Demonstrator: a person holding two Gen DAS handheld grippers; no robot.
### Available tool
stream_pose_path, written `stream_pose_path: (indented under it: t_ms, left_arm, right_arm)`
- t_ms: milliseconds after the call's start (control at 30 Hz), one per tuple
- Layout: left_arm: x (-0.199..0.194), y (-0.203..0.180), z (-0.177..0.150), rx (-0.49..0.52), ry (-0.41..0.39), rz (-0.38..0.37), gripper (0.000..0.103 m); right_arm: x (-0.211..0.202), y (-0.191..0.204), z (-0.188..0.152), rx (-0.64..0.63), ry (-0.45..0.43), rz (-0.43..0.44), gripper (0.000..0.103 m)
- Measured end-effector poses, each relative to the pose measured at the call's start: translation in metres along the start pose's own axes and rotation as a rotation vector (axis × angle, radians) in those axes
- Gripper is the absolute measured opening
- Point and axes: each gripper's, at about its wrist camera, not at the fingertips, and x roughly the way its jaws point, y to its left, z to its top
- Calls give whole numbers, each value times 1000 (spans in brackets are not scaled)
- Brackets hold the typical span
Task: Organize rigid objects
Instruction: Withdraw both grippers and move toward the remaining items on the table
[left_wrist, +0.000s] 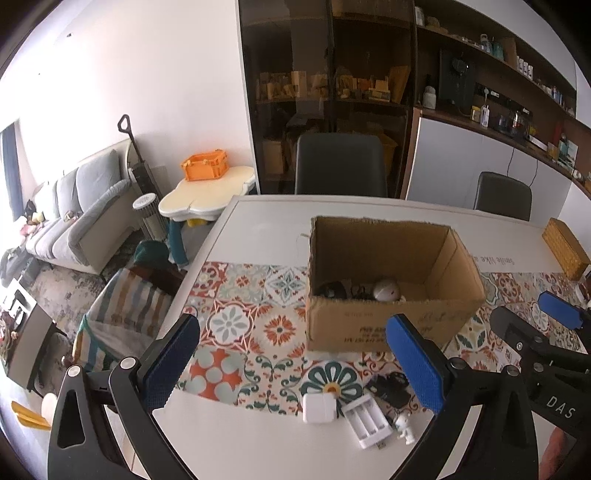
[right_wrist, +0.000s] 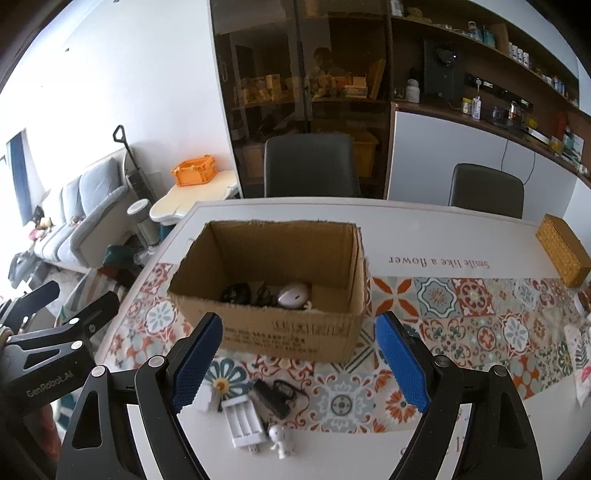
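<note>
1. Cardboard box (right_wrist: 266, 295) sits mid-table on the tiled runner (right_wrist: 461, 317), open-topped, already holding a mouse (right_wrist: 293, 294) and dark cables. The things left to sort lie in a tight heap by the table's near edge: a white charger (left_wrist: 319, 408), a battery holder (right_wrist: 242, 421), a black adapter (right_wrist: 271, 400) with its cord, and a small figurine (right_wrist: 280, 441).
2. Your left gripper (left_wrist: 295, 369) and right gripper (right_wrist: 299, 363) both hover above that heap, jaws spread wide, nothing between them.
3. Crowding is your main risk: close on one piece and a finger will likely nudge its neighbour, perhaps pushing the figurine off the near edge.
4. Lift the adapter and its cord may drag the battery holder along.
5. Your two grippers are close together; reaching for the same heap at once could knock them into each other.
6. The box walls are tall, so a low carry could clip the near rim and shove the box.
</note>
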Motion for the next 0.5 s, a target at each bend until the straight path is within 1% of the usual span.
stream_pose_path:
  t_ms: [167, 333, 500]
  left_arm:
    - [-2, 1, -14, -7, 23, 10, 103]
    - [-3, 3, -29, -6, 50, 37, 103]
    - [2, 8, -48, -25, 102, 50, 103]
  right_arm:
    - [-2, 0, -11, -6, 18, 10, 85]
    - [1, 3, -23, -21, 47, 26, 85]
    - [7, 6, -37, -31, 86, 44, 85]
